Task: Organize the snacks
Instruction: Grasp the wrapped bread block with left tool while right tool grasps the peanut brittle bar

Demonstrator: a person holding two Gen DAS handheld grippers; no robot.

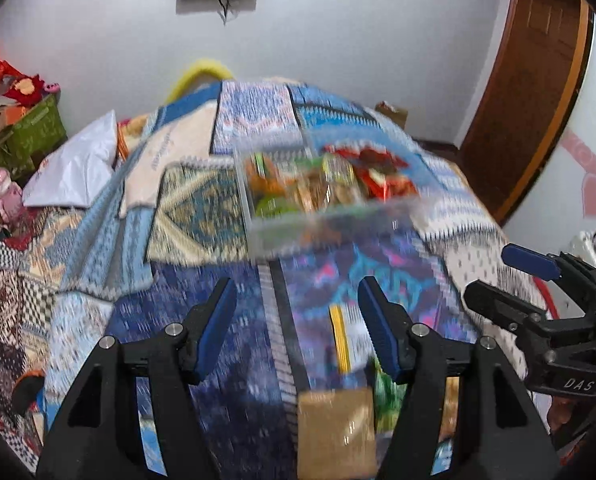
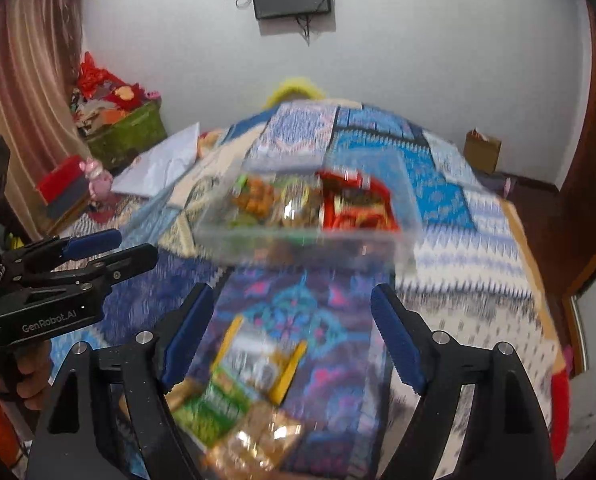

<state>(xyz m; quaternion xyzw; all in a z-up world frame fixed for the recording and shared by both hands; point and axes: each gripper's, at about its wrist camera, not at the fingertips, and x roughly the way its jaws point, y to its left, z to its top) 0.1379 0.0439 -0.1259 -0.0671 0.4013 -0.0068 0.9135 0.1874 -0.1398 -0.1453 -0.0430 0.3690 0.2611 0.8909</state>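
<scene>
A clear plastic box (image 1: 330, 208) (image 2: 306, 236) sits on the patterned bedspread and holds several snack packs in red, orange and green. Loose snack packs lie near me: a tan packet (image 1: 336, 432), a yellow-edged white packet (image 2: 258, 360), a green packet (image 2: 210, 404) and a brown packet (image 2: 254, 444). My left gripper (image 1: 298, 320) is open and empty above the bedspread, short of the box. My right gripper (image 2: 290, 336) is open and empty above the loose packs. Each gripper shows at the side of the other view, the right (image 1: 498, 276) and the left (image 2: 130, 248). Both views are motion-blurred.
The bed (image 1: 98, 240) fills the view. A white bag (image 1: 74, 172) lies at its left. A green basket (image 2: 126, 132) of red items stands by the wall. A wooden door (image 1: 530, 92) is at the right, a brown paper bag (image 2: 483, 148) on the floor.
</scene>
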